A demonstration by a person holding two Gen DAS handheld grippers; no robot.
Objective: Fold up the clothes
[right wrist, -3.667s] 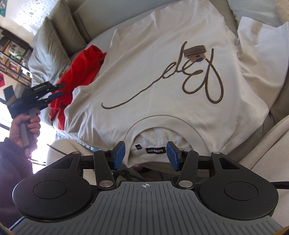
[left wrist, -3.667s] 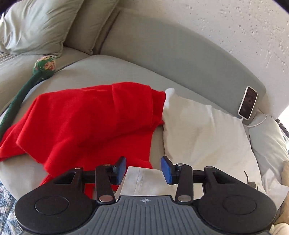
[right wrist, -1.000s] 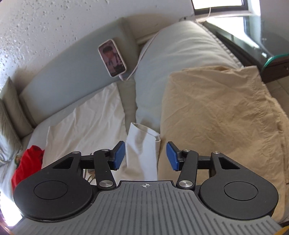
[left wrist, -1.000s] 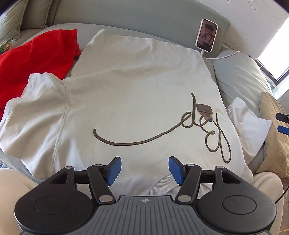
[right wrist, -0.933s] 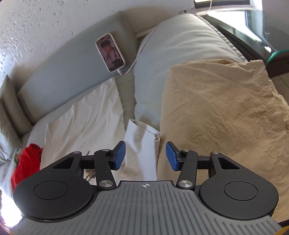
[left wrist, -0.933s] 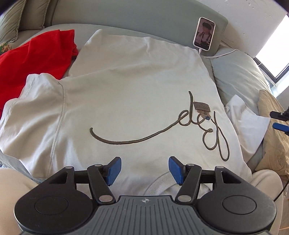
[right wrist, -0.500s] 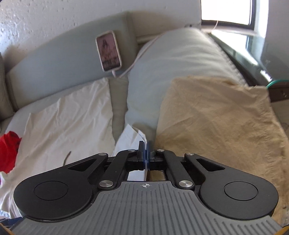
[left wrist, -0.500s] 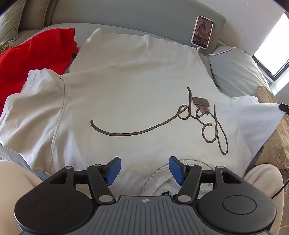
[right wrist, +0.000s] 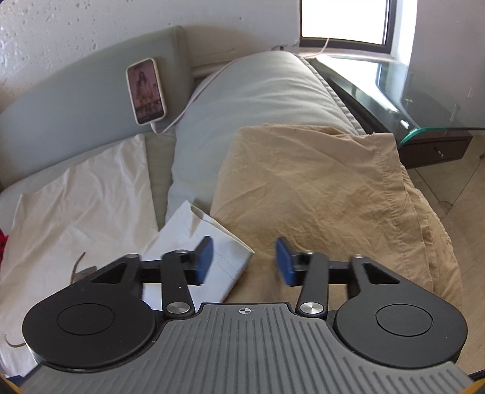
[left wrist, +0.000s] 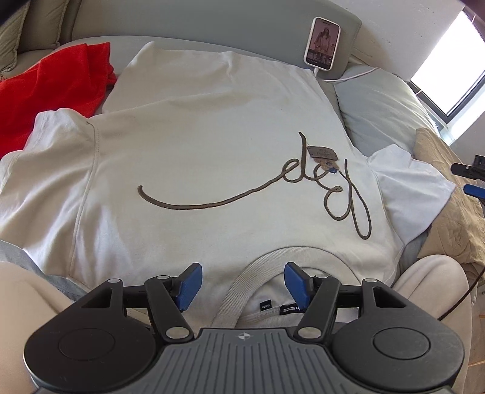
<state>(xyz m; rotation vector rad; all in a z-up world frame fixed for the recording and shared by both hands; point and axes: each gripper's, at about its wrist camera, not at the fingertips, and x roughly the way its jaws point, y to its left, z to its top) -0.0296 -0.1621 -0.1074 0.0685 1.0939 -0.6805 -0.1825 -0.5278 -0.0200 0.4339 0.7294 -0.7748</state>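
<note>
Left wrist view: a red garment (left wrist: 57,81) lies at the far left of the grey sofa (left wrist: 212,27), beside the cream T-shirt (left wrist: 197,145) spread flat across the seat. The left gripper (left wrist: 241,285) hovers wide open above the collar. A phone (left wrist: 322,44) leans on the backrest. Rightward, the right gripper (right wrist: 242,262) is opening, empty, over the sleeve (right wrist: 206,239) and a tan pillow (right wrist: 318,188); a window (right wrist: 342,21) glows beyond.
</note>
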